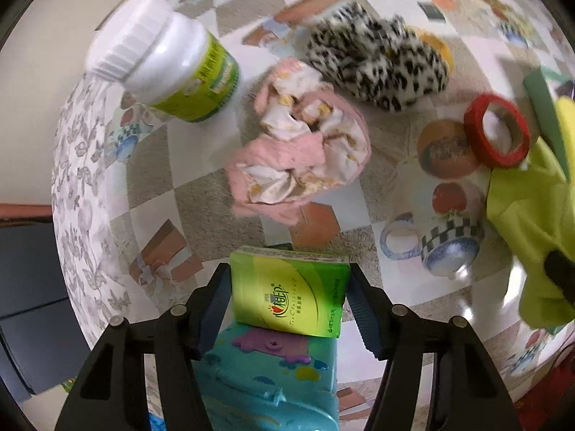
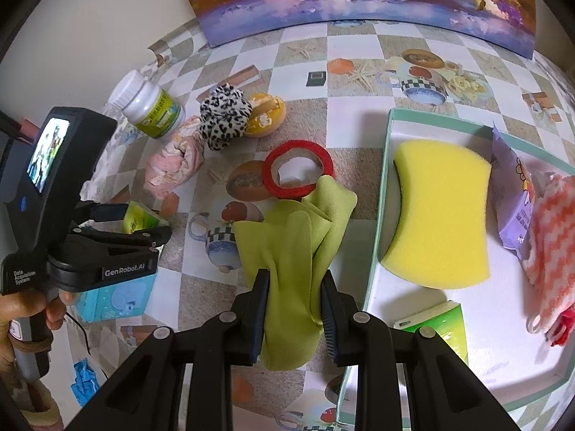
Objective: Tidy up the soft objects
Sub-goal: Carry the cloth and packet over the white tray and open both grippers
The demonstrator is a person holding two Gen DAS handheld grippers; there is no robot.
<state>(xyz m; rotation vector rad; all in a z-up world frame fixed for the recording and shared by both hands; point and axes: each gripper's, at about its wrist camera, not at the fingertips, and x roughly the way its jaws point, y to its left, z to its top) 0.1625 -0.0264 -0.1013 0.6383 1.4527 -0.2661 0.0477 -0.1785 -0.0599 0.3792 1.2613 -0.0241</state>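
Observation:
My left gripper (image 1: 289,269) is shut on a green tissue pack (image 1: 291,294), its pads against both sides. The pack rests on top of a blue wipes pack (image 1: 273,377). The right wrist view shows the same left gripper (image 2: 138,221) in a person's hand at the left. My right gripper (image 2: 294,276) is shut on a lime green cloth (image 2: 298,230), which bunches up between the pads beside a teal-rimmed white box (image 2: 381,194). A crumpled pink cloth (image 1: 302,151) and a leopard-print plush piece (image 1: 377,61) lie on the table beyond the left gripper.
The box holds a yellow sponge (image 2: 442,212), a purple packet (image 2: 510,194), an orange checked cloth (image 2: 553,244) and another green tissue pack (image 2: 445,327). A white bottle (image 1: 172,61), a red tape roll (image 1: 497,129) and a yellow round object (image 2: 266,115) stand on the patterned tablecloth. A painting (image 2: 359,0) leans at the back.

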